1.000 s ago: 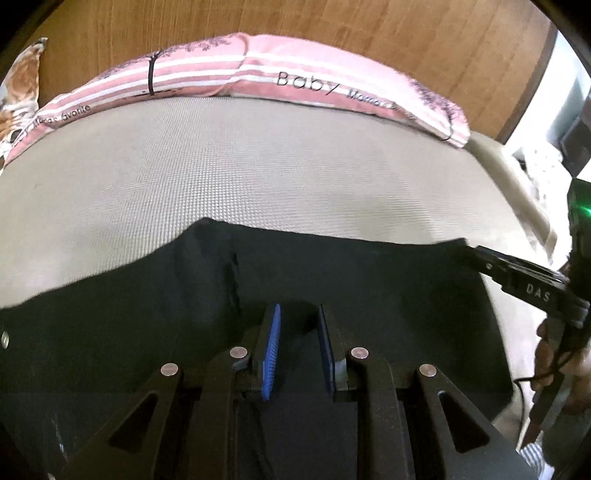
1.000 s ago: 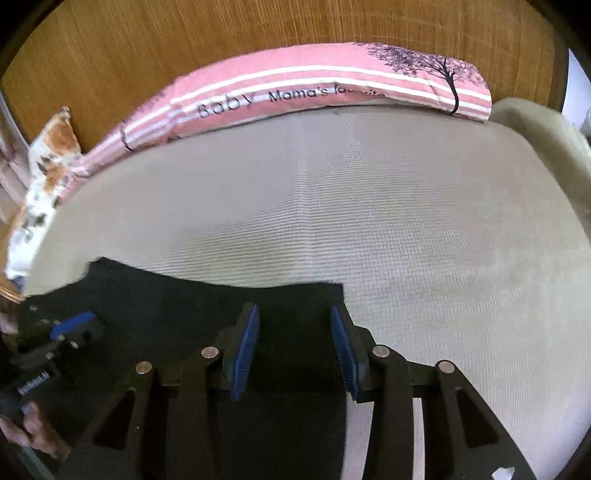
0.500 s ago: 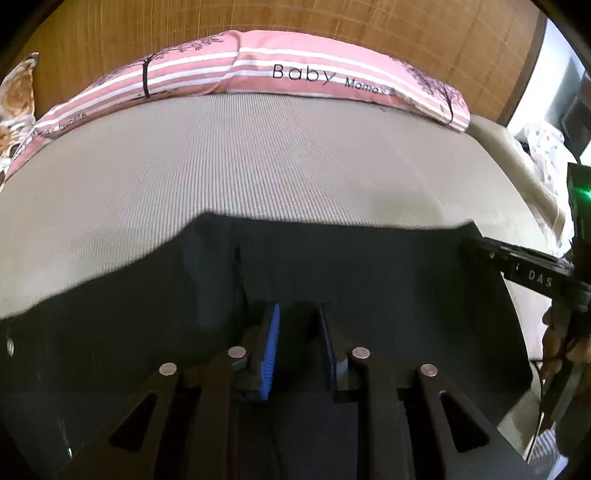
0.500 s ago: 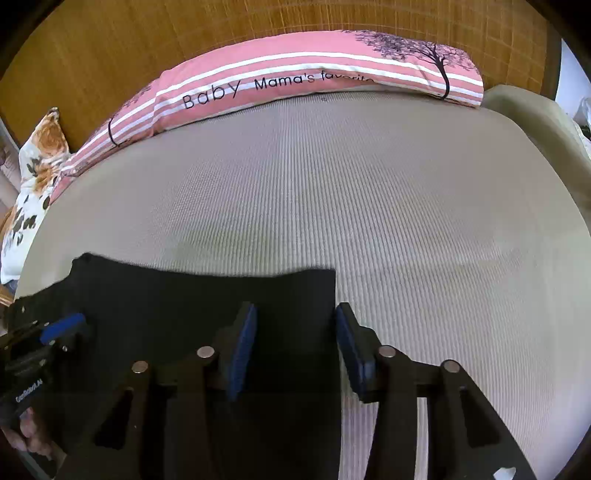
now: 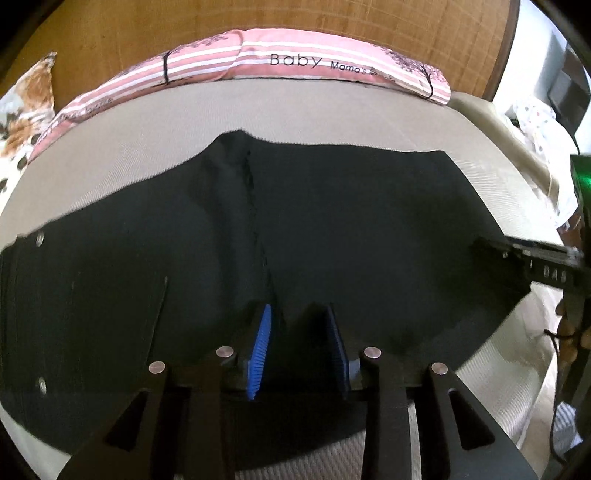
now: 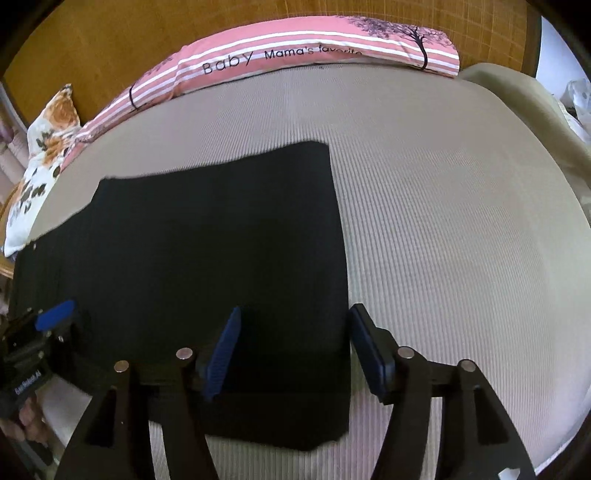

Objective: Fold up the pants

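Left wrist view: the black pants (image 5: 332, 229) are seen laid flat on the beige mattress (image 5: 258, 110), toward its near edge, with the waistband snaps toward the left and a centre seam running down to the left gripper (image 5: 299, 350). Its jaws are opening; cloth lies beneath and between the blue pads, but no pressing contact is made out, so the fabric is judged released after being set down. The right gripper (image 5: 532, 264) is seen at the pants' right edge. A pink pillow (image 5: 295, 66) lies along the far edge, against the wooden headboard (image 5: 258, 26).

Right wrist view: the right gripper (image 6: 291, 350) is opening wider, straddling the pants' (image 6: 207, 240) right-hand edge; one pad is over cloth, the other over bare mattress (image 6: 443, 221). Nothing is held. The straight, squared edge suggests a fold has been laid deliberately. The left gripper (image 6: 40, 332) is visible at the lower left; its state cannot be told from here.
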A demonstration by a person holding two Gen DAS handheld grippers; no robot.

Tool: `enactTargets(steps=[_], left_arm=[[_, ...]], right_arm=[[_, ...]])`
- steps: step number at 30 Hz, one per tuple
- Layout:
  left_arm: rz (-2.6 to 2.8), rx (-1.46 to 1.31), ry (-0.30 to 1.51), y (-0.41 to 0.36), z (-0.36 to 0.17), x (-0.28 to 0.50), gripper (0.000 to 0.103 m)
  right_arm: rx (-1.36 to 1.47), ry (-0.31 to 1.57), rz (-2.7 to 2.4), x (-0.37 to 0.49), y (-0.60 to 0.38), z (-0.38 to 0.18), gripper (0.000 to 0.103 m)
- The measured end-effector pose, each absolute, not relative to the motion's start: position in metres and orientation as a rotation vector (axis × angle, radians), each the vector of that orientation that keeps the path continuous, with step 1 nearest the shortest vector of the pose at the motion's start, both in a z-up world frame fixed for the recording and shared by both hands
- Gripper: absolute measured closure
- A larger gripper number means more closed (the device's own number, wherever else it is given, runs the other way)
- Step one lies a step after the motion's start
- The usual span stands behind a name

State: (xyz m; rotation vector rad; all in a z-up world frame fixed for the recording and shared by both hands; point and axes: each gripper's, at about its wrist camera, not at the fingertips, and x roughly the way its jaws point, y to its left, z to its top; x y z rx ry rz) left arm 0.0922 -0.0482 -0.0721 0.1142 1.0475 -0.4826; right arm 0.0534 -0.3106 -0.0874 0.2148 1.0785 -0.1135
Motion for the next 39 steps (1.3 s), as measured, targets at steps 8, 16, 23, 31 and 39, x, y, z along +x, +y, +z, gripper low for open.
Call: enactTargets(steps=[8, 16, 23, 31, 39], left_arm=[[-0.417, -0.094, 1.072, 0.010, -0.056, 0.074, 0.065], [-0.236, -0.345, 1.012, 0.113, -0.044, 0.052, 0.061], [-0.110, -0.573, 1.007, 0.182, -0.064, 0.032, 0.061], [-0.091, -0.785, 1.019, 0.214, -0.091, 0.033, 0.061], [-0.123, -0.886, 0.973, 0.229, -0.107, 0.046, 0.061]], right_arm=[[0.211, 1.098, -0.125, 0.029, -0.301, -0.079, 0.042], [0.136, 1.018, -0.074, 0.034, -0.272, -0.048, 0.042], [0.077, 1.065, 0.054, 0.060, -0.214, -0.061, 0.042], [0.007, 1.125, 0.240, 0.068, -0.135, -0.078, 0.041], [0.006, 1.134, 0.290, 0.069, -0.121, -0.077, 0.042]])
